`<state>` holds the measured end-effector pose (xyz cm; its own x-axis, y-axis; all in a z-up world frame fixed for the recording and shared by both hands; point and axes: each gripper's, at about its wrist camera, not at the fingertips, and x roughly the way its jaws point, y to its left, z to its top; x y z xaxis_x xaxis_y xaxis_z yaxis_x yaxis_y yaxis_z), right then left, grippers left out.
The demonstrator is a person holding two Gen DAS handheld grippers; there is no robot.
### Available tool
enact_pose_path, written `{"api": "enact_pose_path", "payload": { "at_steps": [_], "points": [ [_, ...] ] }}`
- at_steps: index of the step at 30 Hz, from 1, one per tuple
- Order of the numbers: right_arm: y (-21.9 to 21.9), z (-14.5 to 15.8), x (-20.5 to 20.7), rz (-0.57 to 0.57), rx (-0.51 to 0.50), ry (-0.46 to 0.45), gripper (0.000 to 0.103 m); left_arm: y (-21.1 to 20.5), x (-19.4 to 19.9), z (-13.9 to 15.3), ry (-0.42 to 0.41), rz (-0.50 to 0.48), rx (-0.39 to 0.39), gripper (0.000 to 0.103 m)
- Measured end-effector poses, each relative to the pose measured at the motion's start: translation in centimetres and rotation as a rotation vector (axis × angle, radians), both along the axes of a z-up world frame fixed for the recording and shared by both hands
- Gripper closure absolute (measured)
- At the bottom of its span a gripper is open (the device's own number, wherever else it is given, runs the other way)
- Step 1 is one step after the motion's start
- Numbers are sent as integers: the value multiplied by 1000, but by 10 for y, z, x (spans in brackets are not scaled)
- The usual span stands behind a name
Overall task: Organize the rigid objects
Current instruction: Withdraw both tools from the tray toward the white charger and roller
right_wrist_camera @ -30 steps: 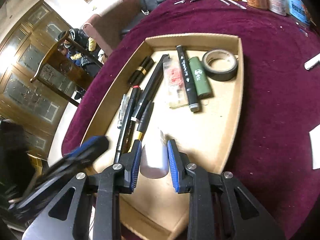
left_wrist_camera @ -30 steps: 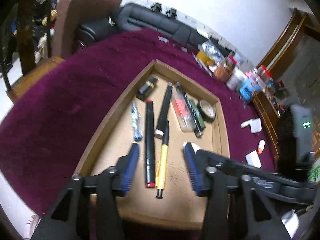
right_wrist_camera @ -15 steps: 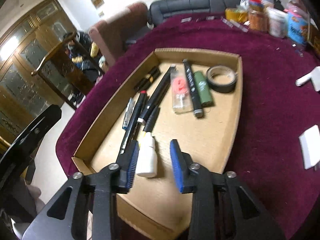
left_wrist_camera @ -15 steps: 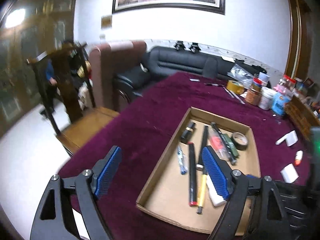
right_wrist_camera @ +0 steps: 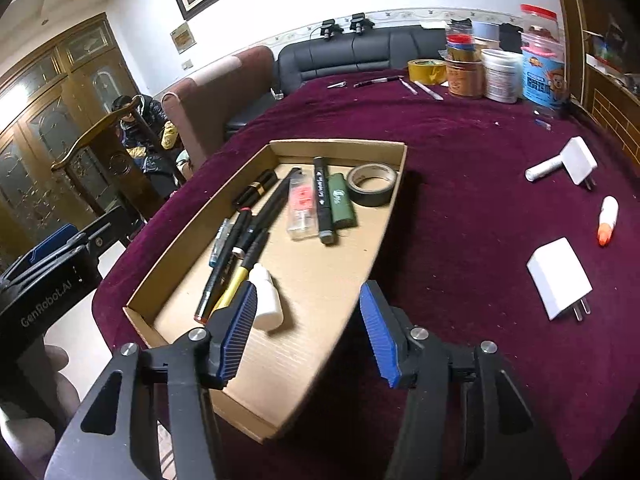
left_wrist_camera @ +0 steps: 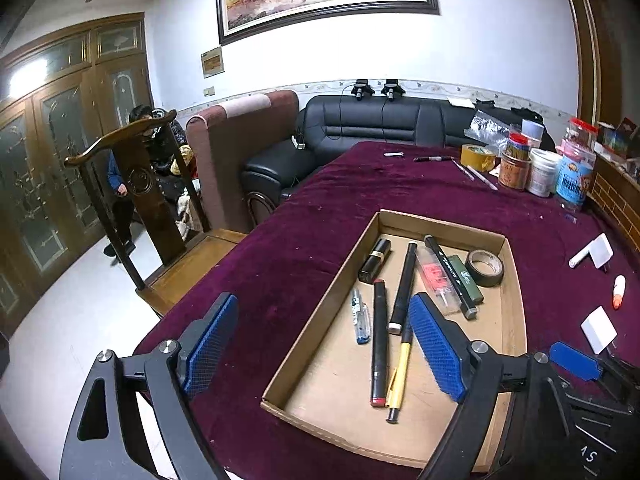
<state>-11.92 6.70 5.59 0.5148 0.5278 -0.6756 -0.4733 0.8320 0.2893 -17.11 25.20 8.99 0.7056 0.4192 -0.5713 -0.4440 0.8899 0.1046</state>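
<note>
Your right claw (right_wrist_camera: 308,330) stands open above the near end of the cardboard tray (right_wrist_camera: 202,216); its jaws have just been opening and they hold nothing. The small white bottle (right_wrist_camera: 266,298) lies on the tray floor just beside the left pad of this claw, free of it, next to the yellow pen (right_wrist_camera: 232,292). Your left claw (left_wrist_camera: 324,352) is open wide, its jaws also just opened, and it is empty. It hangs over the near left side of the tray, with the red-ended black marker (left_wrist_camera: 378,344) and the yellow pen seen between its pads, lower down on the tray floor. Further in the tray lie a roll of dark tape (right_wrist_camera: 372,184) and a green lighter (right_wrist_camera: 340,200). On the purple bench (right_wrist_camera: 460,200), to the right and well apart from both claws, lie two white chargers (right_wrist_camera: 558,284) and an orange-tipped tube (right_wrist_camera: 608,220).
</note>
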Motion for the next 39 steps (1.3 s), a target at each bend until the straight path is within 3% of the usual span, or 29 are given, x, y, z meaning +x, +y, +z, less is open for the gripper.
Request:
{"api": "enact_pose_path", "payload": {
  "at_steps": [14, 28, 39],
  "points": [
    [-62, -5, 10, -82, 63, 0, 47, -52, 19, -3, 80, -62, 96, 13],
    [-170, -11, 33, -311, 106, 28, 48, -104, 37, -3, 126, -162, 128, 13],
    [-202, -11, 42, -345, 95, 33, 48, -142, 58, 3, 147, -233, 140, 13]
  ]
}}
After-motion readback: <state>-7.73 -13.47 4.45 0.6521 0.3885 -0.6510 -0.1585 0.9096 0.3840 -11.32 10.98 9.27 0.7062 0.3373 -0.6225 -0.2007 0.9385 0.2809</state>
